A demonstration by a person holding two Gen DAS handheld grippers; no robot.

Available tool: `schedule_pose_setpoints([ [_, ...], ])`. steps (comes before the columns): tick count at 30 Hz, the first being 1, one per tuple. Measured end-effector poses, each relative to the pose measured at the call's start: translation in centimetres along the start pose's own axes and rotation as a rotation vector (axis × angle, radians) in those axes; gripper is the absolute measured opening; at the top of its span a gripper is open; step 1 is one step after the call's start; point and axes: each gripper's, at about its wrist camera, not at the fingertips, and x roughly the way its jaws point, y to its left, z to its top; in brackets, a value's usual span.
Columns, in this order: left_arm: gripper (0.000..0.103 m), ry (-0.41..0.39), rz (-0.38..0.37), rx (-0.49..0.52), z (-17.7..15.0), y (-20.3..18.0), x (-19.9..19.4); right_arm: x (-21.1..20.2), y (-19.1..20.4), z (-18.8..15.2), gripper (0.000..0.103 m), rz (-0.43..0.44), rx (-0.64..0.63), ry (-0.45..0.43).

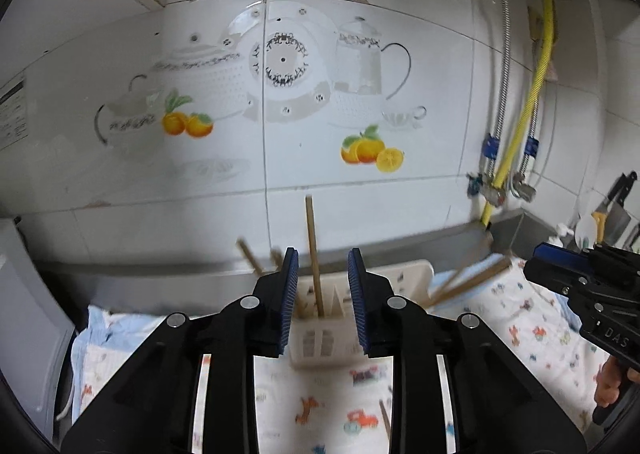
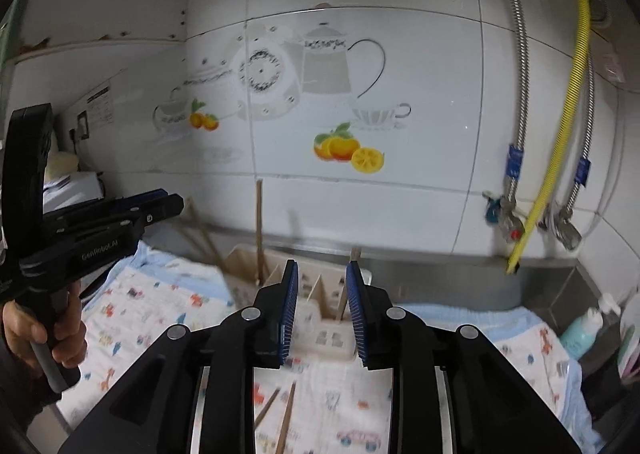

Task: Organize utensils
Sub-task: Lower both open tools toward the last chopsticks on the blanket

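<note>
A cream plastic utensil holder [image 1: 320,338] with several slots stands on a patterned cloth against the wall; it also shows in the right wrist view [image 2: 320,318]. Wooden chopsticks stand in it: one upright [image 1: 313,250], others leaning left [image 1: 250,256] and right [image 1: 468,280]. In the right wrist view one stands upright [image 2: 259,230] and another sits in a right slot [image 2: 347,286]. Two loose chopsticks [image 2: 286,414] lie on the cloth near me. My left gripper [image 1: 322,274] is open and empty just before the holder. My right gripper [image 2: 322,282] is open and empty over the holder.
A cartoon-print cloth [image 2: 160,314] covers the steel counter. Tiled wall behind, with hoses and valves [image 2: 516,230] at right. A blue soap bottle [image 2: 582,334] stands far right. A cleaver [image 1: 618,210] hangs at right. A white appliance [image 1: 24,314] sits at left.
</note>
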Motion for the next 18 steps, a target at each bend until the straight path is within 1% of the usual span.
schedule_pose_setpoints([
  [1,0.036,0.01,-0.002,-0.01,-0.8,0.0,-0.6,-0.3,0.2,-0.5,0.025,-0.002,-0.004,0.004],
  [3,0.036,0.022,-0.014,-0.021,-2.0,0.1,-1.3,-1.1,0.7,-2.2,0.025,-0.009,-0.014,0.017],
  [6,0.037,0.031,-0.011,-0.017,-4.2,0.0,-2.8,-2.2,1.2,-4.8,0.025,-0.005,-0.011,0.045],
  [7,0.04,0.04,-0.02,-0.022,-5.1,0.1,-3.3,-2.5,1.4,-5.6,0.025,-0.002,-0.006,0.051],
  [8,0.042,0.048,-0.014,-0.024,-6.0,0.1,-3.8,-2.8,1.5,-6.5,0.025,0.005,0.003,0.061],
  [10,0.042,0.06,0.003,-0.023,-7.3,0.2,-4.4,-3.1,1.7,-8.2,0.025,0.009,0.011,0.08],
  [13,0.045,0.08,0.005,-0.049,-9.3,0.7,-5.3,-3.4,2.2,-10.8,0.025,0.0,0.011,0.111],
  [16,0.051,0.09,0.035,-0.057,-11.2,1.2,-6.1,-3.4,2.7,-13.4,0.025,0.017,0.038,0.152],
  [18,0.051,0.108,0.042,-0.066,-12.4,1.4,-6.5,-3.2,3.3,-15.5,0.025,0.032,0.046,0.186],
])
